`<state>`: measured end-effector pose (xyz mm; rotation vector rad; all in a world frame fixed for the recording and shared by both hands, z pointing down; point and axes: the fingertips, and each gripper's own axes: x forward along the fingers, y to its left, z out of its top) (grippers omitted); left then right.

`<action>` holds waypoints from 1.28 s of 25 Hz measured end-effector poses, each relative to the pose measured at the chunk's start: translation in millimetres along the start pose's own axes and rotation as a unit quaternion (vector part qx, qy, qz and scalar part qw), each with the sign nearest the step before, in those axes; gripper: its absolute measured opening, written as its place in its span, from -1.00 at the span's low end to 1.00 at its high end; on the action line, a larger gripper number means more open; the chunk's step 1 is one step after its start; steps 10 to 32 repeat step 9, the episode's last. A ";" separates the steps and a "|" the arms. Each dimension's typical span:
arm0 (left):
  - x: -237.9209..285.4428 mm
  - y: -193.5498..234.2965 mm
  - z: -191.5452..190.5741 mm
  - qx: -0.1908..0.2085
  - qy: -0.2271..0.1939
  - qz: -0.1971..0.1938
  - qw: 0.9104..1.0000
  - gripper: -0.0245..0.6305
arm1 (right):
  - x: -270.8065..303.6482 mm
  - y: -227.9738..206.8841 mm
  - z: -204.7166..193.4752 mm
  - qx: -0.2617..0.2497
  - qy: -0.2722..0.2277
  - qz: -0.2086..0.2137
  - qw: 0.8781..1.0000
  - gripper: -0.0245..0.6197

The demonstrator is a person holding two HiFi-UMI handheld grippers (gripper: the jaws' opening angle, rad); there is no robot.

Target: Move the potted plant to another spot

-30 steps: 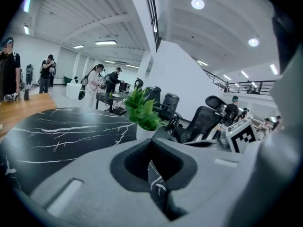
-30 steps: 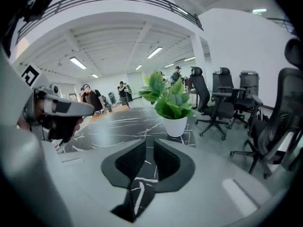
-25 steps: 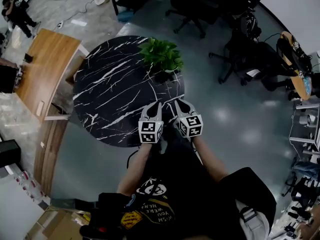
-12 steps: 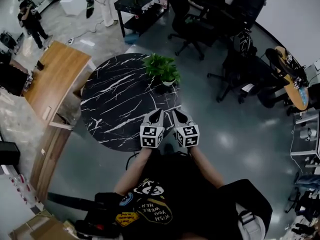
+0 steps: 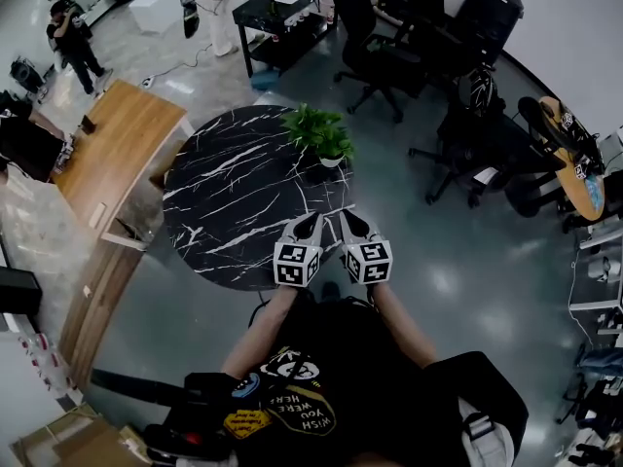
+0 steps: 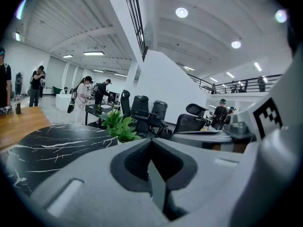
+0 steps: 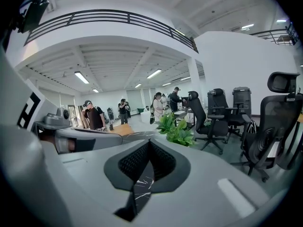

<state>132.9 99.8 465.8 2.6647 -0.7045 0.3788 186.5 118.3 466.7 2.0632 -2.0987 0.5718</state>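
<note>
The potted plant (image 5: pixel 319 134), green leaves in a small pot, stands at the far right rim of the round black marble table (image 5: pixel 229 197). Both grippers hover side by side over the table's near edge, well short of the plant. The left gripper (image 5: pixel 310 220) is shut and holds nothing. Just to its right, the right gripper (image 5: pixel 348 216) is also shut and empty. In the left gripper view the plant (image 6: pixel 120 126) shows ahead, left of the closed jaws of that gripper (image 6: pixel 151 143). In the right gripper view the plant (image 7: pixel 177 129) is ahead, a little right of that gripper (image 7: pixel 150 143).
A wooden desk (image 5: pixel 107 154) stands left of the table. Black office chairs (image 5: pixel 384 37) and another chair (image 5: pixel 467 134) stand behind and to the right. A black desk (image 5: pixel 282 8) and standing people (image 5: pixel 73 37) are at the back.
Both grippers have risen together a little and stayed shut. The plant has not moved on the table.
</note>
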 end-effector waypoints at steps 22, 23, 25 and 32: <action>-0.9 -13.5 5.9 0.001 -0.008 0.001 1.000 -0.92 | -9.4 2.0 5.3 0.001 -0.004 0.009 1.000 -0.92; -0.9 -13.5 5.9 0.001 -0.008 0.001 1.000 -0.92 | -9.4 2.0 5.3 0.001 -0.004 0.009 1.000 -0.92; -0.9 -13.5 5.9 0.001 -0.008 0.001 1.000 -0.92 | -9.4 2.0 5.3 0.001 -0.004 0.009 1.000 -0.92; -0.9 -13.5 5.9 0.001 -0.008 0.001 1.000 -0.92 | -9.4 2.0 5.3 0.001 -0.004 0.009 1.000 -0.92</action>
